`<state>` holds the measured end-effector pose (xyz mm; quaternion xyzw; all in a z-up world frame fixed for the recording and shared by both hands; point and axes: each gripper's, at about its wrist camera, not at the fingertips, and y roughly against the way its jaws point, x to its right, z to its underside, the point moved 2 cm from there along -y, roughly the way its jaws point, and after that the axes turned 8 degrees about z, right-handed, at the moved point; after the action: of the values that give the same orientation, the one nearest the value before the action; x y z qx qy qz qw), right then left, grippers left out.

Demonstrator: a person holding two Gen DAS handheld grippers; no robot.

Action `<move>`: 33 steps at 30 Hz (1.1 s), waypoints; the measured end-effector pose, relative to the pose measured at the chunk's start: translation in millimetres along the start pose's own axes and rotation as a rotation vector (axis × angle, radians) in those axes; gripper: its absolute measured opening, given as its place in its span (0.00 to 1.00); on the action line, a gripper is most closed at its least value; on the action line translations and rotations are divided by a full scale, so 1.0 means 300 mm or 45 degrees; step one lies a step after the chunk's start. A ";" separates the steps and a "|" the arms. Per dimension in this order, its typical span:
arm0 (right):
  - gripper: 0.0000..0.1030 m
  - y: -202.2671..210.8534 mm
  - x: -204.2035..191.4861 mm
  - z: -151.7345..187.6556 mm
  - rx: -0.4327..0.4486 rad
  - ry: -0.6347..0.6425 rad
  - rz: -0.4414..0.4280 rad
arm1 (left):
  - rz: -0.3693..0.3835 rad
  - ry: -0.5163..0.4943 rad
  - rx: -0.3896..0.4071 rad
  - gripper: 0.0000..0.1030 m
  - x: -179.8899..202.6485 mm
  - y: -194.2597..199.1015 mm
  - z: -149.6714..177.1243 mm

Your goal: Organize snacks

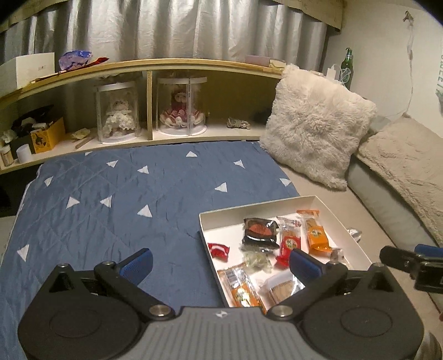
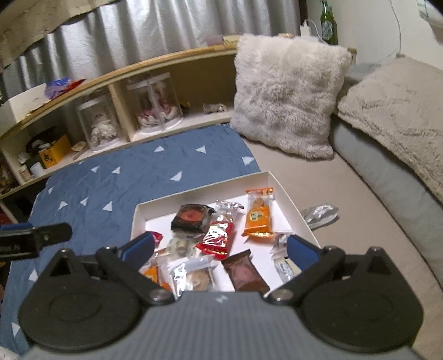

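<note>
While both your left gripper and right gripper hold jaws wide and empty, the snacks lie jumbled in the white box on the bed, with one silver packet outside its right edge.

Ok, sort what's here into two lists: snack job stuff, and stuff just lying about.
Job:
- white box
- orange packet
- red packet
- dark packet
- brown packet
- silver wrapper, outside the box

Lying about:
- fluffy cushion
- green bottle
- doll cases
- blue quilt
</note>
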<state>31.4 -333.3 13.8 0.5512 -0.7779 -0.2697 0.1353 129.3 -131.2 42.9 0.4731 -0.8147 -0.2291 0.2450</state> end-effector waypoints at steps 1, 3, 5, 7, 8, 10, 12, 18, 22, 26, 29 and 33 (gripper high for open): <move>0.99 0.021 0.001 0.009 0.013 0.002 -0.002 | 0.004 0.006 0.000 1.00 -0.003 0.011 0.012; 0.99 0.058 0.003 0.028 0.031 0.007 -0.006 | 0.002 0.012 -0.001 1.00 -0.010 0.029 0.034; 0.99 0.090 0.007 0.047 0.043 0.014 -0.012 | -0.005 0.016 0.004 1.00 -0.020 0.049 0.053; 0.99 0.112 0.008 0.064 0.045 0.026 -0.021 | -0.007 0.020 0.010 1.00 -0.028 0.069 0.073; 0.99 0.122 0.011 0.070 0.049 0.029 -0.023 | -0.010 0.022 0.012 1.00 -0.032 0.079 0.084; 0.99 0.142 0.013 0.092 0.057 0.033 -0.023 | -0.020 0.016 0.016 1.00 -0.037 0.096 0.103; 0.99 0.157 0.013 0.114 0.070 0.041 -0.028 | -0.041 0.006 0.030 1.00 -0.040 0.113 0.121; 0.99 0.189 -0.001 0.182 0.103 0.058 -0.035 | -0.076 -0.011 0.063 1.00 -0.049 0.159 0.187; 0.99 0.181 -0.014 0.212 0.105 0.072 -0.044 | -0.084 -0.011 0.068 1.00 -0.054 0.173 0.229; 0.99 0.181 -0.031 0.251 0.139 0.119 -0.040 | -0.098 -0.013 0.064 1.00 -0.061 0.171 0.259; 0.99 0.170 -0.035 0.268 0.153 0.142 -0.030 | -0.121 -0.023 0.083 1.00 -0.067 0.172 0.277; 0.99 0.163 -0.032 0.278 0.158 0.133 -0.021 | -0.163 -0.030 0.116 1.00 -0.073 0.165 0.296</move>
<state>-46.0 -289.6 -25.8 0.5783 -0.7804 -0.1930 0.1389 51.5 -77.1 -0.1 0.5320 -0.7953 -0.2124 0.1983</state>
